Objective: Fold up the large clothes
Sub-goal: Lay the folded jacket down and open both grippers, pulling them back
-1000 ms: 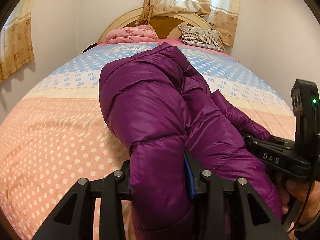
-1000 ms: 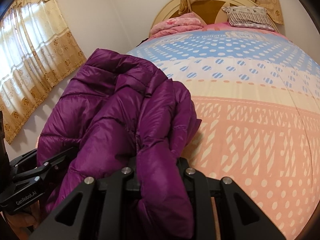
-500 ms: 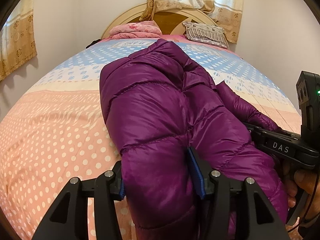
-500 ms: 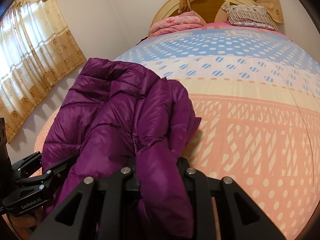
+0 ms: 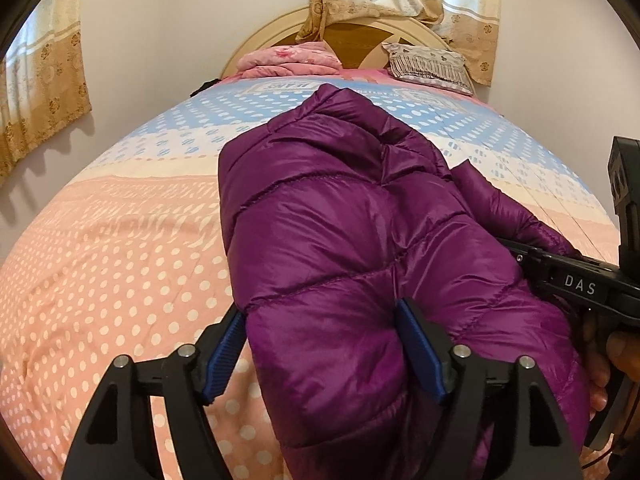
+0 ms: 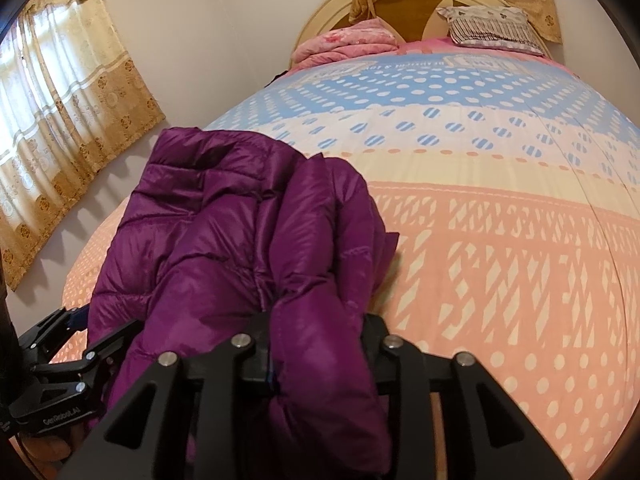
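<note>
A folded purple down jacket (image 5: pixel 360 248) lies on a bed (image 5: pixel 120 264) covered with a dotted spread, peach at the near end, cream in the middle and blue toward the headboard (image 5: pixel 360 36). The jacket's long axis runs from the near edge of the bed toward the headboard, so one narrow end points away at the pillows and the other sits between the grippers. Its quilting seams cross it from side to side.

In the left wrist view the left gripper (image 5: pixel 324 356) straddles the jacket's near end. Its jaws have just been opening: the left blue pad (image 5: pixel 224 356) stands clear of the fabric with bedspread showing in the gap, while the right pad lies against a puffy fold. The jacket is between the jaws but released.

In the right wrist view the right gripper (image 6: pixel 320 352) has a thick fold of the jacket's right side bulging up between its fingers. Its jaws have also just been opening, yet the fabric fills the whole gap and I cannot tell whether the pads press on it.

At the far end lie a folded pink blanket (image 5: pixel 292 58) on the left and a striped pillow (image 5: pixel 428 64) on the right. Patterned gold curtains (image 6: pixel 68 120) hang on the left wall.
</note>
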A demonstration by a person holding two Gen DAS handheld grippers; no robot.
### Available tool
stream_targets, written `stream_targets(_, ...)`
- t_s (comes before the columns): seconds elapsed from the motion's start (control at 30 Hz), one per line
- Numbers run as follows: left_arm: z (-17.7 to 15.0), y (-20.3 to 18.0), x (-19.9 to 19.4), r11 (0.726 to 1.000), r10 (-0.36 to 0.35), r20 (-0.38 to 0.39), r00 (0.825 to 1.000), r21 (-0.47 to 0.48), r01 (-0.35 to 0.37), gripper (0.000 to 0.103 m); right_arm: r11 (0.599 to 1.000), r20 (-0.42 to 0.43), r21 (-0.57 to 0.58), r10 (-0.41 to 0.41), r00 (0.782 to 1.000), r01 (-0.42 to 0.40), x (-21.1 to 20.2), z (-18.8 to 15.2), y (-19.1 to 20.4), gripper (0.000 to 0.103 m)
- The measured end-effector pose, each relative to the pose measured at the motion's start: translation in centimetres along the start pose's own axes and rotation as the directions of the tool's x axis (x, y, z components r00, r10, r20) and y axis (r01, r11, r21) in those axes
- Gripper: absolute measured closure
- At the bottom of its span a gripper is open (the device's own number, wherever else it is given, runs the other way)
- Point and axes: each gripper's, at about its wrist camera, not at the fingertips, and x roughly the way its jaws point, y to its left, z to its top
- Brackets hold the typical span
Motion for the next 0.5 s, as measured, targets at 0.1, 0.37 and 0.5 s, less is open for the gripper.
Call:
stream_targets(0.1,-0.2,0.2,0.1,1.0,0.005,0.004,1.0,-0.014,-0.005,0.022,1.0,0.0,0.004,-0.002,1.0,0.002,0.0,-0.2,-0.2,0.064)
stream_targets(0.37,-1.1,1.3,0.1,0.999,-0.003,0.012,1.0,-0.044,0.003,0.015,1.0,0.003,0.007,-0.012,1.0,0.012,0.1,-0.6,-0.6,0.059)
stream_targets(0.5,-1.3,1.5,0.0,0.999,0.001,0.024,1.0,-0.052,0.0,0.014,1.0,0.01,-0.004,-0.029,1.0,0.029,0.1,-0.9,-0.4,0.057)
